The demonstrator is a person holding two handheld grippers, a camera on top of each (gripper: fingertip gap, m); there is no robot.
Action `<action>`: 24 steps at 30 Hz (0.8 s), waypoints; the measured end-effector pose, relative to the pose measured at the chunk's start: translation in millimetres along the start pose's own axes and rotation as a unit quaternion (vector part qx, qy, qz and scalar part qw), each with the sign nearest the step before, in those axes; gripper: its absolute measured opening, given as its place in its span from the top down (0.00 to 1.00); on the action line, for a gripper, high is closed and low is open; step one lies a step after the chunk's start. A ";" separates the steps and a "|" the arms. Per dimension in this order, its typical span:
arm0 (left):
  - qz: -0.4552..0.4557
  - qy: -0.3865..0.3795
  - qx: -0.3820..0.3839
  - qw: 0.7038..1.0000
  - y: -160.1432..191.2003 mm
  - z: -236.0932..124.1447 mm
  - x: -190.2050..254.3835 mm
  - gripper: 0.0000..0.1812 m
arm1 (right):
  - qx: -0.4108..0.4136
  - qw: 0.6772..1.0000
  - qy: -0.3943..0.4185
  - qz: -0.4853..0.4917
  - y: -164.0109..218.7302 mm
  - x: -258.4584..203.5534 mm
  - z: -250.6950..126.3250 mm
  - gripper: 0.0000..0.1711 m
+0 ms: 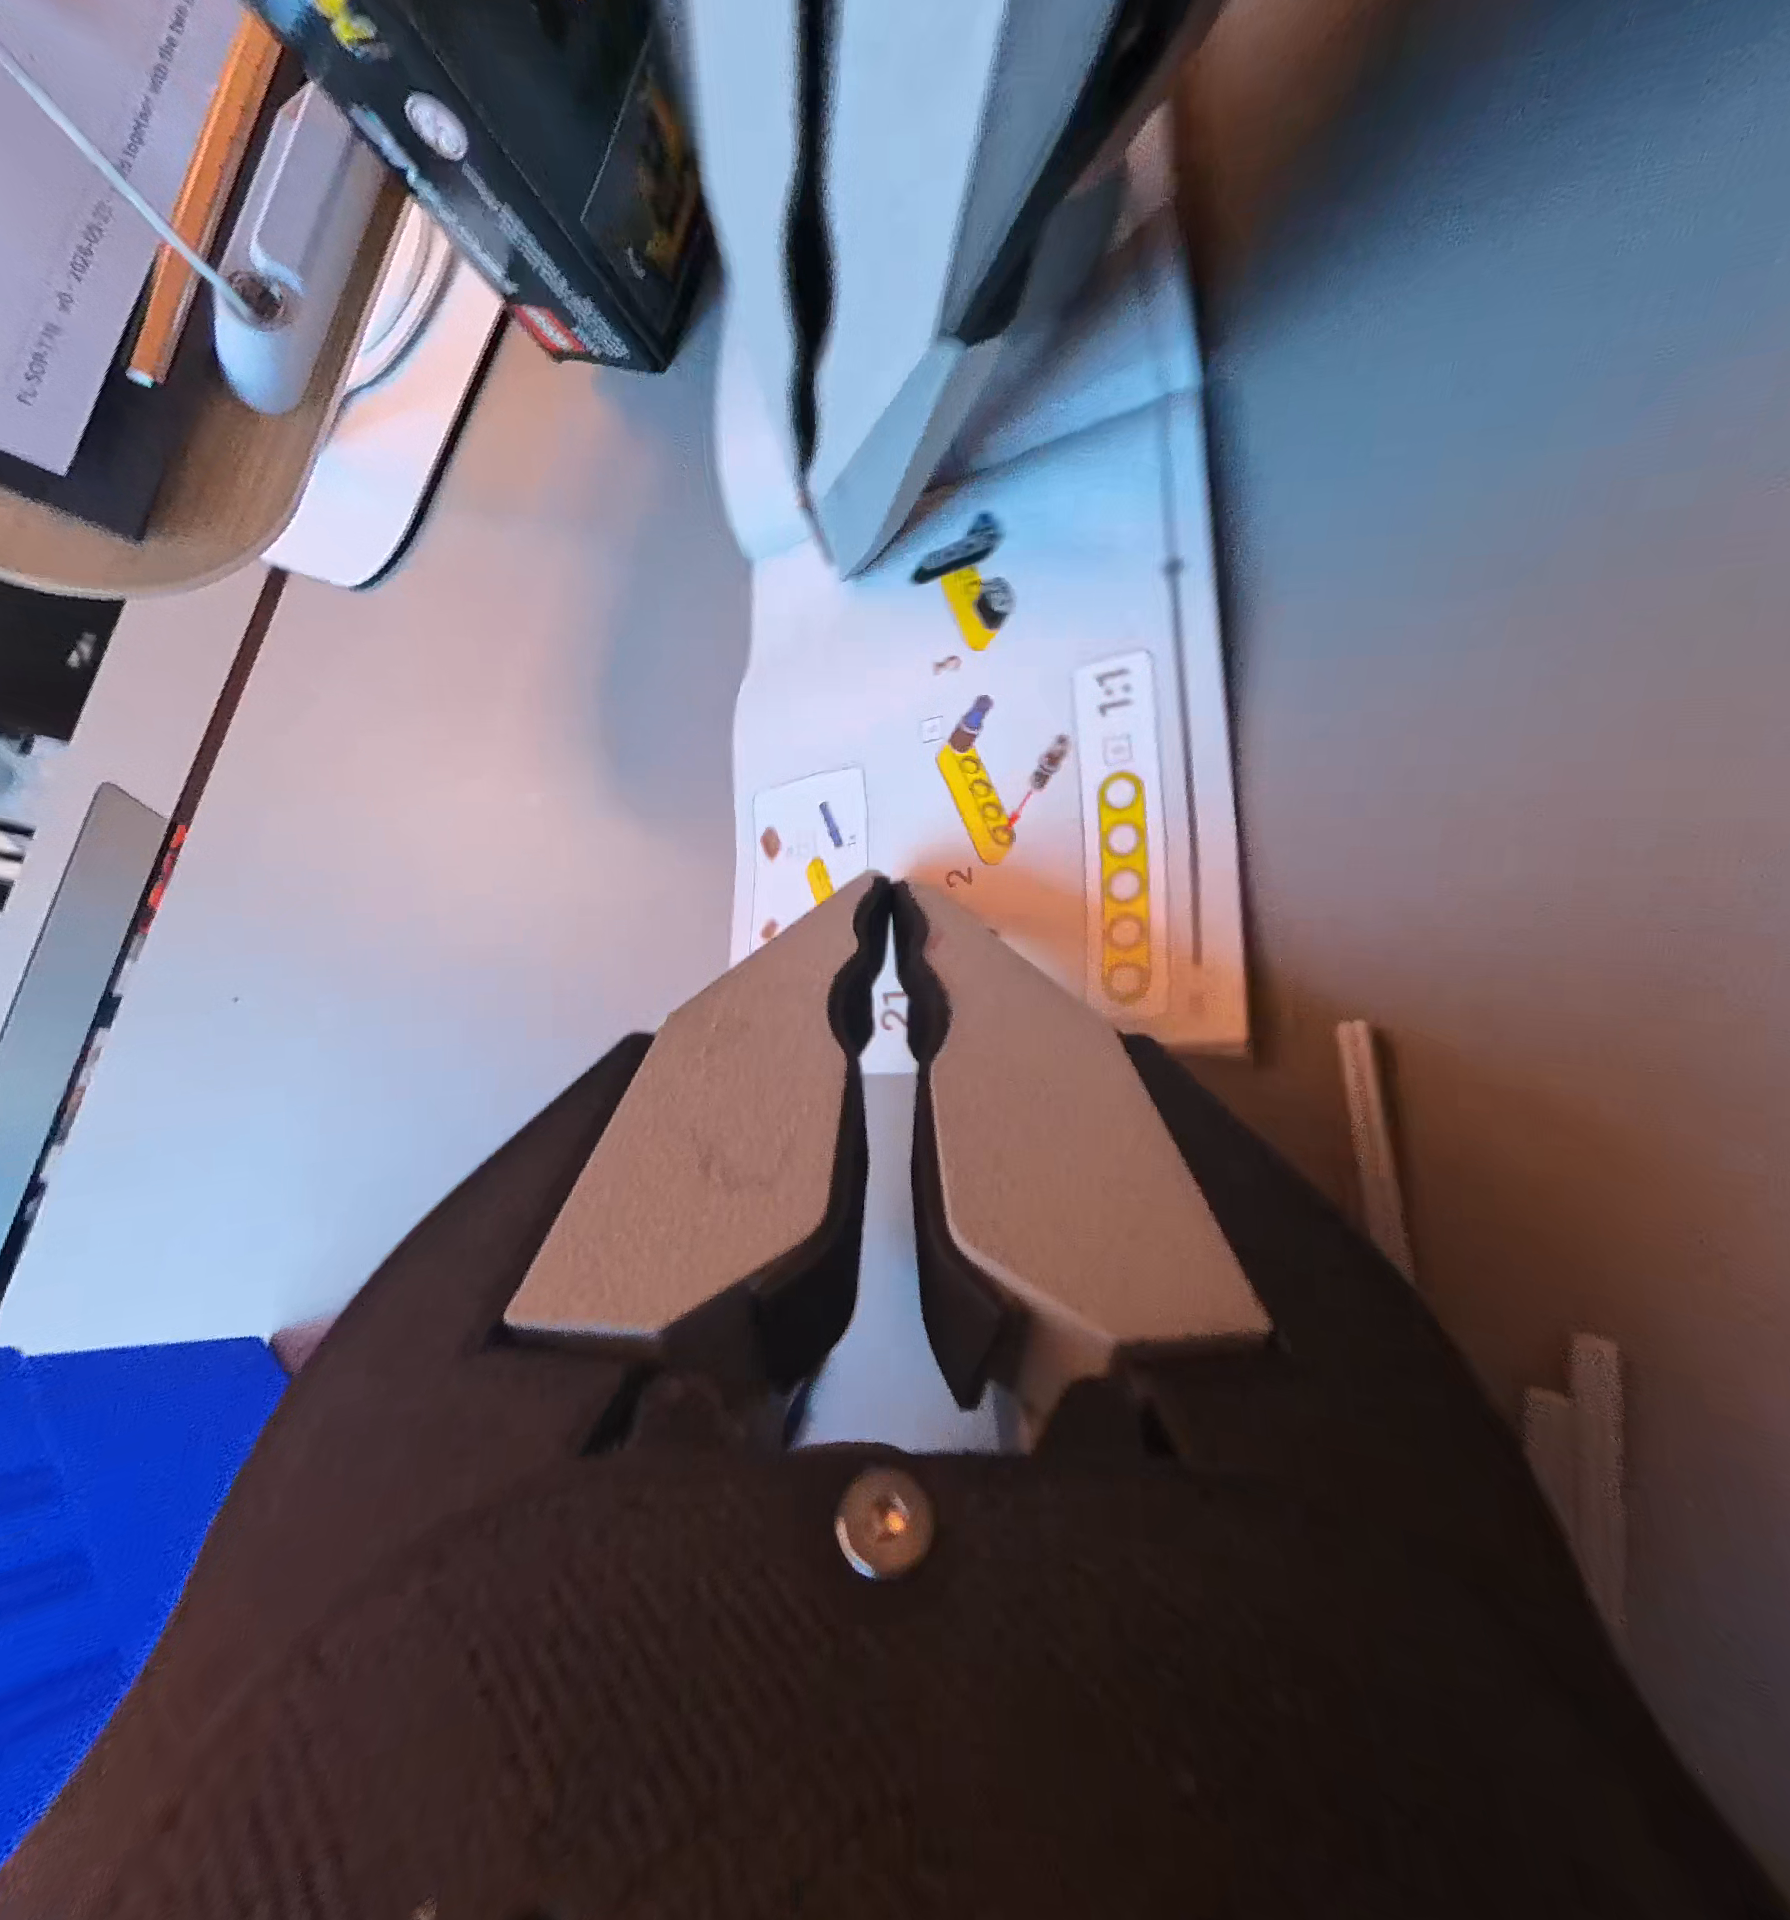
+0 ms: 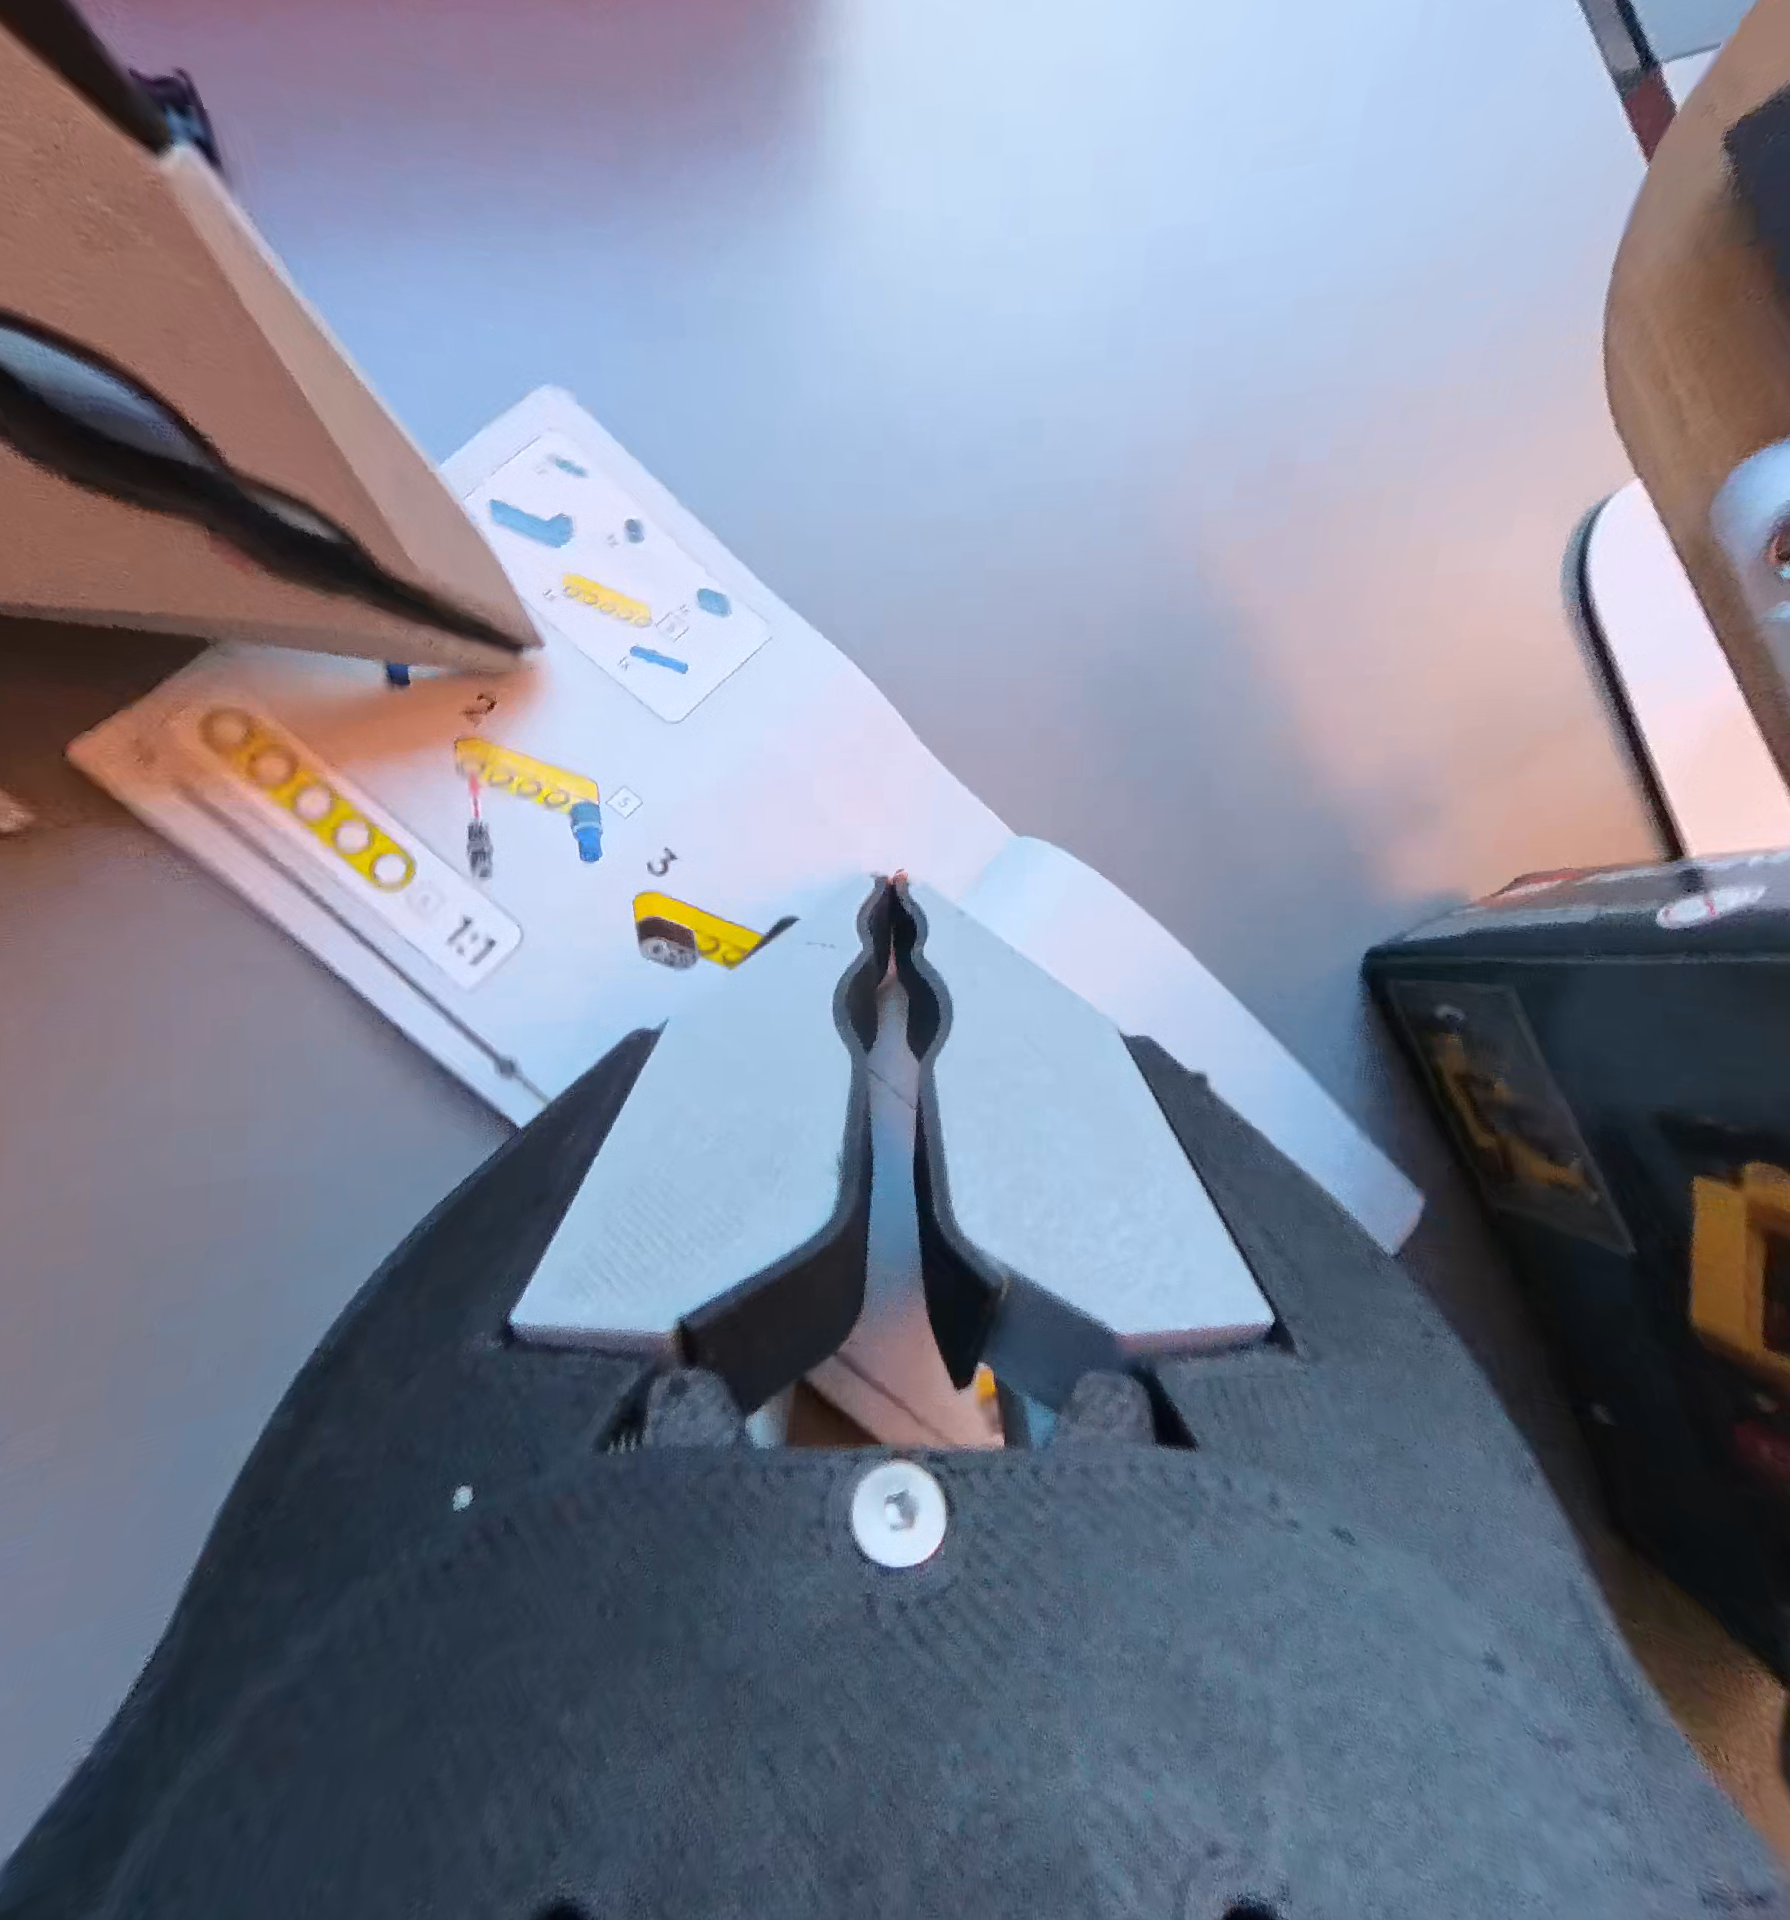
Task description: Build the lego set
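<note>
Right tongs (image 2: 892, 883), left tongs (image 1: 887, 885) closed over printed instruction booklet (image 2: 766, 727).

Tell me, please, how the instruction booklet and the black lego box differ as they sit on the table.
The instruction booklet is white and thin, lying open and flat; the black lego box is dark and bulky, standing well above the table. The booklet lies under both shut grippers, left and right; the box sits off to one side. Both show yellow artwork.

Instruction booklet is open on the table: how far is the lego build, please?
Done: the instruction booklet lies open at early steps, the black set box beside it. In hand: nothing; the left gripper and right gripper hover shut above the page. Left: seemingly all assembly; no loose bricks show.
</note>
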State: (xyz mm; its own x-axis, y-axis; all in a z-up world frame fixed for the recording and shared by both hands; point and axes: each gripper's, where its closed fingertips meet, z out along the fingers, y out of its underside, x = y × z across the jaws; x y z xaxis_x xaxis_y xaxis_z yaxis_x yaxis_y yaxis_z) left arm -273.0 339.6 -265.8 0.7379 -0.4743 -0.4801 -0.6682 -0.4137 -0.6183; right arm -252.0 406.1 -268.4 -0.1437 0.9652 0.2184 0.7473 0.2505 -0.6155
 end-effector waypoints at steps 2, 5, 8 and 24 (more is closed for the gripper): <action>-0.006 -0.019 -0.016 1.000 7.3 -0.3 -9.3 1.00 | -0.001 1.000 -0.012 0.013 3.5 -6.9 -5.0 1.00; -0.013 -0.046 -0.038 0.998 16.4 -1.3 -20.5 1.00 | -0.002 1.000 -0.008 0.011 5.8 -11.4 -12.4 1.00; -0.041 -0.044 -0.029 0.998 12.5 -4.6 -21.2 1.00 | -0.001 0.997 0.071 -0.027 4.8 6.0 -22.8 1.00; -0.229 -0.034 0.213 0.949 -50.6 -65.0 -52.6 1.00 | 0.320 0.943 0.086 -0.017 -54.4 -17.3 -131.4 1.00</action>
State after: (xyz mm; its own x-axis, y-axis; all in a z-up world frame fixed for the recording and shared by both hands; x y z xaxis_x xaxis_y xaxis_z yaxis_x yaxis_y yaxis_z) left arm -284.1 335.0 -168.9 0.9558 -0.2636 -0.1301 -0.1876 -0.2062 -0.9604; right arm -204.9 366.0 -139.2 -0.0123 0.9430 0.3325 0.1909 0.3286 -0.9250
